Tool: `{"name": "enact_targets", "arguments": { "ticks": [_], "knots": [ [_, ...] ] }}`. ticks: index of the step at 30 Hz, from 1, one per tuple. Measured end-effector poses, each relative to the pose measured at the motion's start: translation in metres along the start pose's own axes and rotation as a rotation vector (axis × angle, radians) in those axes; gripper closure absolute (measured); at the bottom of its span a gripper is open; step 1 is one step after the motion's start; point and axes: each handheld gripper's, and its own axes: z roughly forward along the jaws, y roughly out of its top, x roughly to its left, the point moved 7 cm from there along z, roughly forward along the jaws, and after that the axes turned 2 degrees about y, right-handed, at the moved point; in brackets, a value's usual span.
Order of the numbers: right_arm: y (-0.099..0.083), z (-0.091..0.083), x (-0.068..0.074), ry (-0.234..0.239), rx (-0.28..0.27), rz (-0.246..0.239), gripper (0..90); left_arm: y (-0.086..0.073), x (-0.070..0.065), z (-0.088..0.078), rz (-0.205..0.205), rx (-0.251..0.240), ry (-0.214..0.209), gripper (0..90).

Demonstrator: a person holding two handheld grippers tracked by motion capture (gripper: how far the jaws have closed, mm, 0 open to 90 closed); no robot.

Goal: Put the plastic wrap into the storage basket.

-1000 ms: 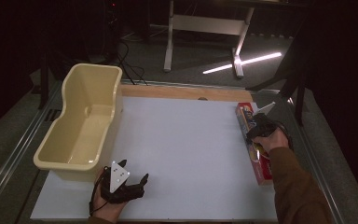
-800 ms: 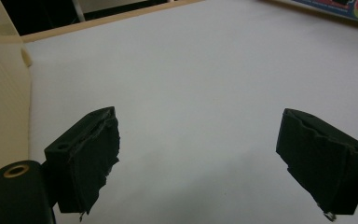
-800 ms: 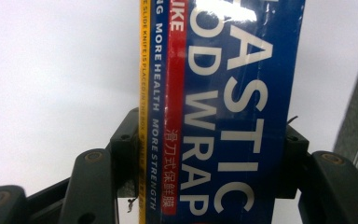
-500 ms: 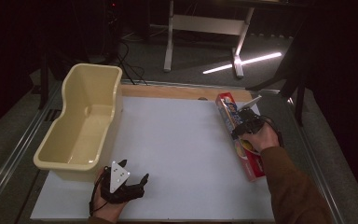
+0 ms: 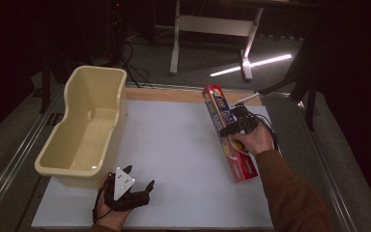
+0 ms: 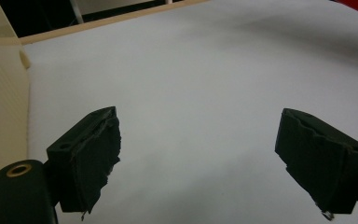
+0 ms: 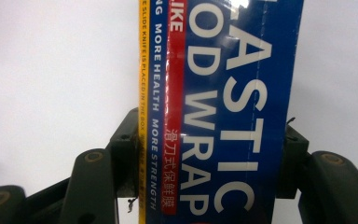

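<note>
Plastic wrap box (image 5: 228, 133): red ends, blue face, yellow edge strip, white block lettering, red stripe with white characters, a yellow-orange picture patch on the near part; tub (image 5: 84, 126) pale cream-yellow all over, plain; table sheet (image 5: 174, 145) flat white, far border light wood tone; left gripper (image 5: 134, 184) black with a light grey triangular plate, brass-coloured rivet; right gripper (image 5: 235, 123) black; sleeve (image 5: 290, 193) brown; floor (image 5: 207, 58) dark grey with a bright white light streak.

The room is dark; light falls from above onto the white table (image 5: 183, 159), leaving the floor dim but for one bright streak (image 5: 251, 64). The high view is soft and grainy. Glare streaks the box (image 7: 223, 93); the jaws sit blurred.
</note>
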Motion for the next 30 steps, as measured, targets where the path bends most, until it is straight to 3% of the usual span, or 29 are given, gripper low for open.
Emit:
{"name": "enact_targets", "arguments": {
  "ticks": [4, 7, 22, 24, 30],
  "knots": [
    [0.005, 0.000, 0.014, 0.041, -0.027, 0.000, 42.2, 0.000, 0.000, 0.000, 0.000, -0.001, -0.001, 14.0],
    [0.013, -0.002, 0.032, 0.069, -0.069, -0.018, 42.3, 0.000, 0.000, 0.000, -0.002, -0.004, -0.002, 14.0],
    [0.039, -0.010, 0.083, 0.116, -0.167, -0.110, 42.3, 0.001, -0.003, 0.000, 0.009, -0.005, -0.010, 14.0],
    [0.048, -0.011, 0.101, 0.140, -0.187, -0.124, 42.2, 0.000, -0.004, 0.000, 0.008, -0.003, -0.010, 14.0],
    [0.061, -0.013, 0.123, 0.191, -0.211, -0.128, 42.3, 0.000, -0.006, 0.000, 0.015, -0.002, -0.017, 14.0]
  ]
}}
